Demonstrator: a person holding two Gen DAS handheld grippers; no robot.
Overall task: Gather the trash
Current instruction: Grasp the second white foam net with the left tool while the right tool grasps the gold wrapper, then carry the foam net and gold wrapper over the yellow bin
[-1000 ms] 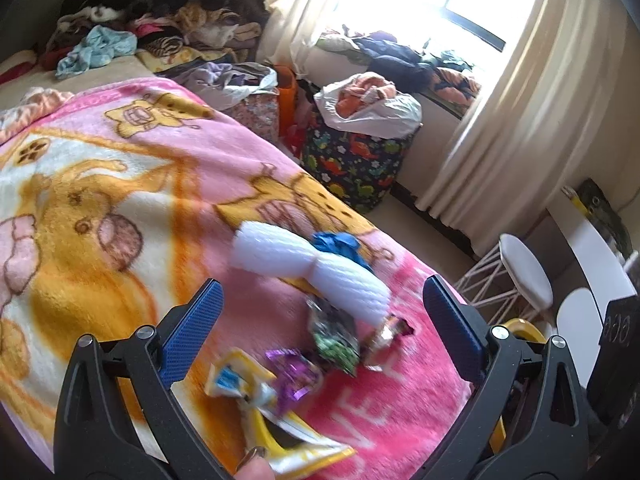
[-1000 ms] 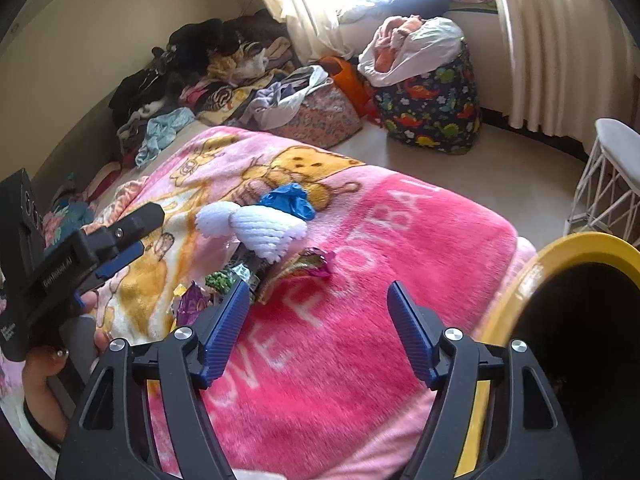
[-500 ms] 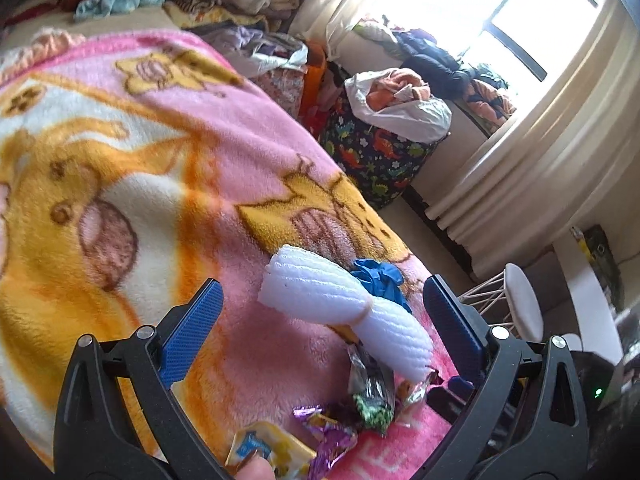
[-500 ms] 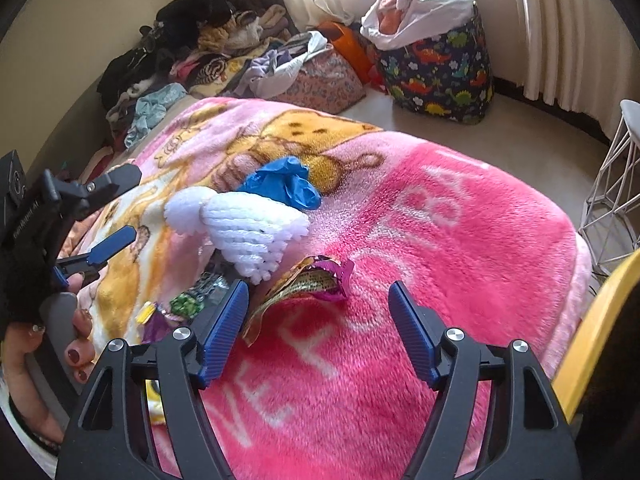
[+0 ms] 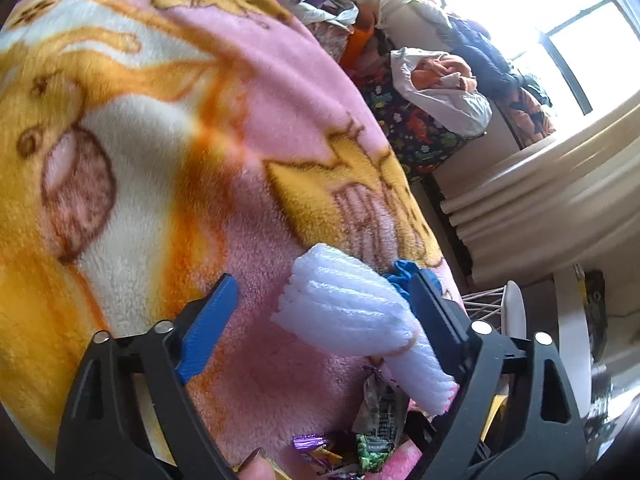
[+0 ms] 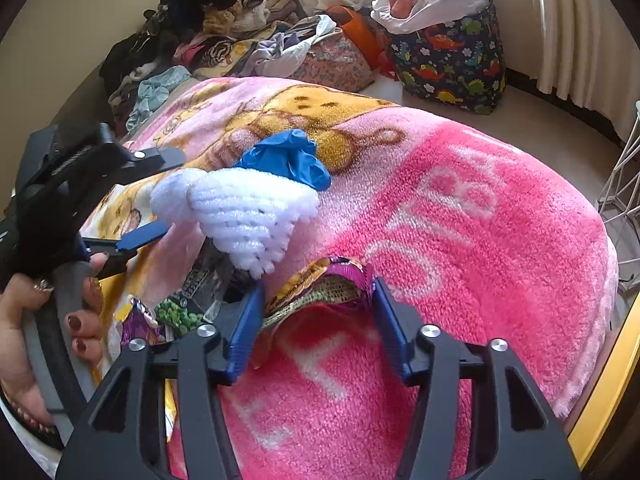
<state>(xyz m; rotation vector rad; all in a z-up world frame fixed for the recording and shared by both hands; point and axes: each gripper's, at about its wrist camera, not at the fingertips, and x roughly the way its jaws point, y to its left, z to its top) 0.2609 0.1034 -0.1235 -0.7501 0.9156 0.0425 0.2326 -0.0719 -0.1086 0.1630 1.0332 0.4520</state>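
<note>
Trash lies in a pile on the pink cartoon blanket (image 6: 480, 220). A white foam net sleeve (image 5: 352, 320) sits between the open jaws of my left gripper (image 5: 320, 304), untouched on the left side; it also shows in the right wrist view (image 6: 244, 216). A crumpled blue glove (image 6: 288, 158) lies just behind it. My right gripper (image 6: 316, 308) is open, its jaws on either side of a purple and gold wrapper (image 6: 324, 286). A green pea packet (image 6: 180, 312) and a purple wrapper (image 5: 312, 442) lie nearby.
A yellow-rimmed bin (image 6: 608, 380) stands at the bed's right edge. A dinosaur-print laundry bag (image 6: 452, 52) and heaps of clothes (image 6: 208, 28) lie beyond the bed. A white wire stool (image 6: 624, 176) stands on the floor by the curtains (image 5: 540, 184).
Both grippers have moved forward into the pile. The left one now straddles the foam sleeve and the right one straddles the purple and gold wrapper, with its jaws narrower than before.
</note>
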